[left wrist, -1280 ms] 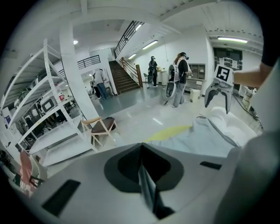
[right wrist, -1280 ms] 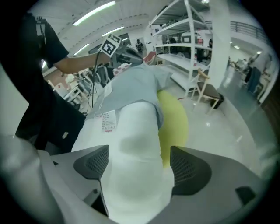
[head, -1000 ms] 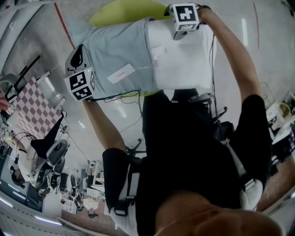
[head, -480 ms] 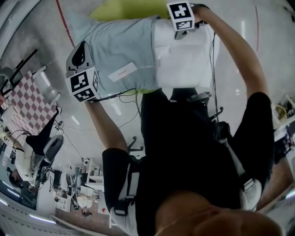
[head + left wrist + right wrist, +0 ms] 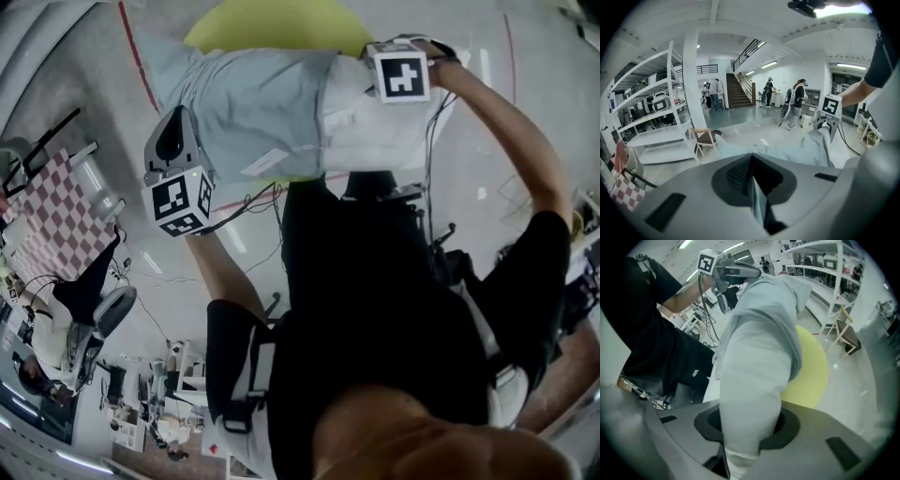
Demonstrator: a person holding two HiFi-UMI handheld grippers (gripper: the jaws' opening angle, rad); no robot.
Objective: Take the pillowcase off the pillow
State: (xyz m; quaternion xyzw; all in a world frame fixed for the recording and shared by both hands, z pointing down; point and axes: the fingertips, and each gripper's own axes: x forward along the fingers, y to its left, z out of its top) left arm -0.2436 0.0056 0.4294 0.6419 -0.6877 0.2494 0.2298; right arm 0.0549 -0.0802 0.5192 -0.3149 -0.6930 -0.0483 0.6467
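Right claw [image 5: 740, 448], jaws just closing, pinches the pillow [image 5: 757, 376] between them; left claw [image 5: 757, 201], shut, nips pillowcase [image 5: 806, 152] cloth. Pulling apart may slip the pillow free.

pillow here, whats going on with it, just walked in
A person holds a gripper in each hand and has the pillow up in the air between them. The left gripper has its jaws shut on a fold of the pale blue pillowcase. The right gripper has just been closing its jaws on the bare white end of the pillow. The pillowcase covers more than half the pillow, so it is only partly off.
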